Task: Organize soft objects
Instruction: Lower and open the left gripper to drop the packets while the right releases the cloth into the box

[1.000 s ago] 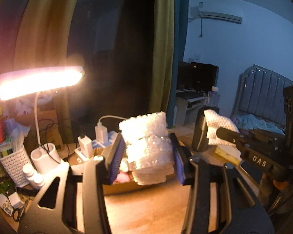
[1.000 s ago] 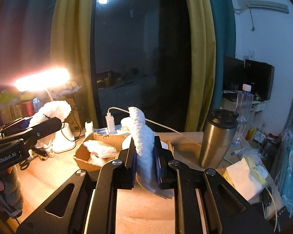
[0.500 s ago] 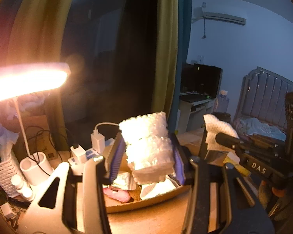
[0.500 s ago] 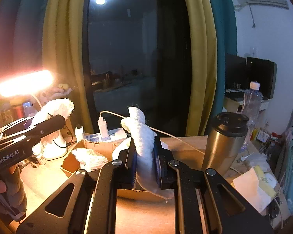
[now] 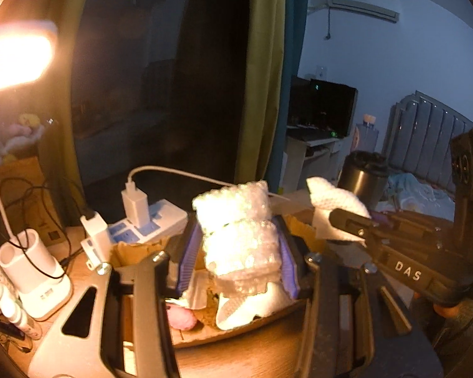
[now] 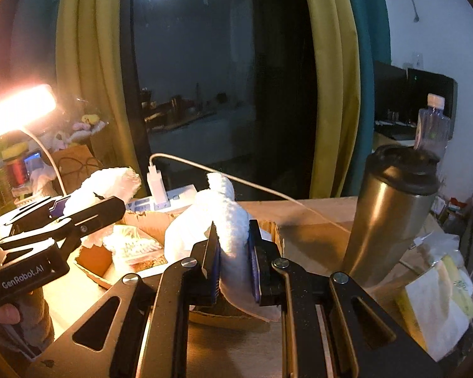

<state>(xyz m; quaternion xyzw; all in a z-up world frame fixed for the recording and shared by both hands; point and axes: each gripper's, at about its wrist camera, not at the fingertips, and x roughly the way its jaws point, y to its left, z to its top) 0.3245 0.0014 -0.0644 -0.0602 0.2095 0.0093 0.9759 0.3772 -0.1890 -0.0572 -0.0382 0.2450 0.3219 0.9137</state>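
Note:
My left gripper (image 5: pixel 238 252) is shut on a wad of bubble wrap (image 5: pixel 239 236) and holds it over the open cardboard box (image 5: pixel 236 330). The box holds a pink soft thing (image 5: pixel 181 316) and white soft pieces (image 5: pixel 252 307). My right gripper (image 6: pixel 233 264) is shut on a white fluffy cloth (image 6: pixel 227 214) above the box's near edge (image 6: pixel 224 318). The right gripper with its cloth (image 5: pixel 334 198) shows at the right of the left wrist view. The left gripper with the bubble wrap (image 6: pixel 110 182) shows at the left of the right wrist view.
A lit desk lamp (image 6: pixel 19 110) stands at the left, with a white power strip and chargers (image 5: pixel 142 220) behind the box. A steel tumbler (image 6: pixel 391 214) stands at the right, tissues (image 6: pixel 438 296) beside it. A white holder (image 5: pixel 34 280) sits at the left.
Both grippers have moved forward and down toward the box, each still holding its piece. The box now lies right beneath the fingers.

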